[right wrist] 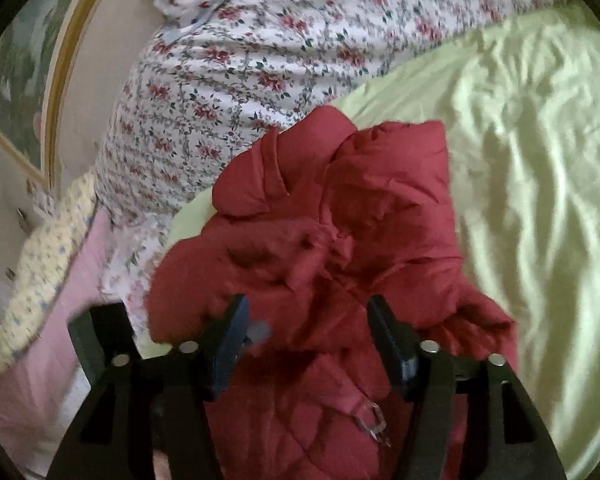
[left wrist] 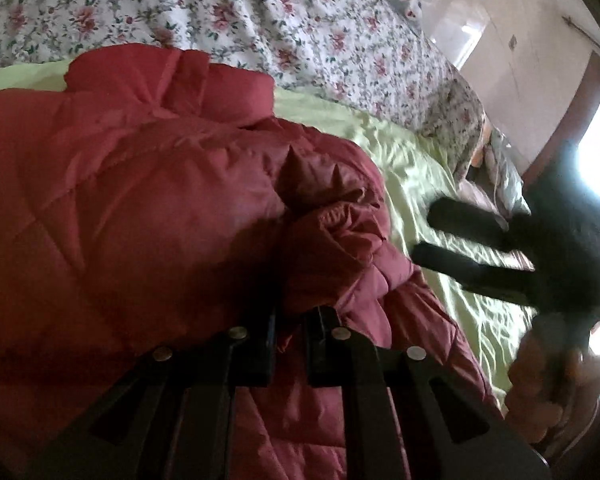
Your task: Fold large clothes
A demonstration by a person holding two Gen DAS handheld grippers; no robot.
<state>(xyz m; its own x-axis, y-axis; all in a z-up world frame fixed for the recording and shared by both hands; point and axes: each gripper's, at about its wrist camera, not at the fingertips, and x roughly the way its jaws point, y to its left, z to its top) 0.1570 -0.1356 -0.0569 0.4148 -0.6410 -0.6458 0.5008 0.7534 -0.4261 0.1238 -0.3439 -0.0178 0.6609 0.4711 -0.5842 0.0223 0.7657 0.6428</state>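
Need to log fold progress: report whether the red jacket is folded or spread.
Bunched, not neatly folded: the red jacket lies heaped in puffy layers on the green sheet.

Daylight floods in from a blown-out window (left wrist: 598, 152) at the right edge of the left wrist view, leaving the right gripper (left wrist: 426, 236) before it a blurred silhouette. Both views are dim and soft, fisheye-bent with dark corners; the pale green sheet (right wrist: 540, 184) gleams in its creases

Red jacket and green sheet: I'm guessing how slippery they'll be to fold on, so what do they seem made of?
Red jacket: quilted, puffy, likely nylon or polyester shell; stitched diamonds, slight sheen. Green sheet: satin-like, glossy wrinkles; probably slick.
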